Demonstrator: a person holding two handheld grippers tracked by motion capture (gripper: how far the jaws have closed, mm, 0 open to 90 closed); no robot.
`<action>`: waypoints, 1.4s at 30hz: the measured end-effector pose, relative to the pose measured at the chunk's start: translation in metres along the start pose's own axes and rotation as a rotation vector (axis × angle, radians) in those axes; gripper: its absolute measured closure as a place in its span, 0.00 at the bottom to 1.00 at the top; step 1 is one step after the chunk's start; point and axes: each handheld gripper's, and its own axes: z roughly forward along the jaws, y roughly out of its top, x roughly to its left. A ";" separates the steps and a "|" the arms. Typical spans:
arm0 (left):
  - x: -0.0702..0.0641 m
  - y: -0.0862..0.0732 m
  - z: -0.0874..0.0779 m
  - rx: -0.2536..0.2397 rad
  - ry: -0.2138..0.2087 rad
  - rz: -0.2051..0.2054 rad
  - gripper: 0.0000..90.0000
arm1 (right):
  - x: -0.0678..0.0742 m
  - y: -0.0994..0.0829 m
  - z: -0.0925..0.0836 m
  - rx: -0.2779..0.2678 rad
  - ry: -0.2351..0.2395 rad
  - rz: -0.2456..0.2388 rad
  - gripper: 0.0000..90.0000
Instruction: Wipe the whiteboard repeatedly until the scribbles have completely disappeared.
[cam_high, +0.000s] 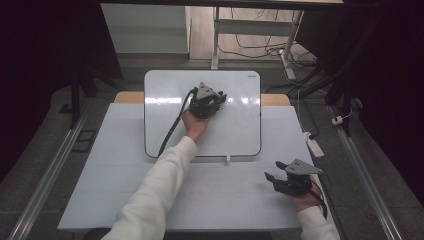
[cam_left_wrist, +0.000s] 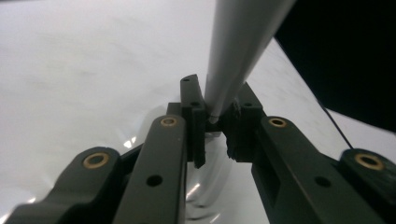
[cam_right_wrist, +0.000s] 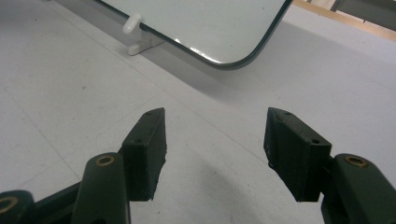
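Two grippers: left gripper jaws clenched on a grey pen; right gripper jaws released, wide apart.

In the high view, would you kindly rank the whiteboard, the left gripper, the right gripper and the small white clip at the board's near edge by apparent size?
1. whiteboard, by far the largest.
2. left gripper and right gripper: alike; the right is nearer the camera, so no ranking.
3. white clip, smallest.
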 end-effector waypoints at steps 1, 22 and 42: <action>0.000 -0.001 0.000 -0.001 -0.001 -0.002 0.87 | 0.001 0.000 0.000 0.004 0.002 0.003 0.43; -0.001 -0.009 -0.008 0.013 -0.002 0.021 0.87 | 0.002 0.001 0.002 0.006 0.004 -0.004 0.43; 0.009 -0.013 -0.017 -0.008 0.018 -0.012 0.87 | 0.004 0.001 0.003 0.013 0.007 -0.010 0.43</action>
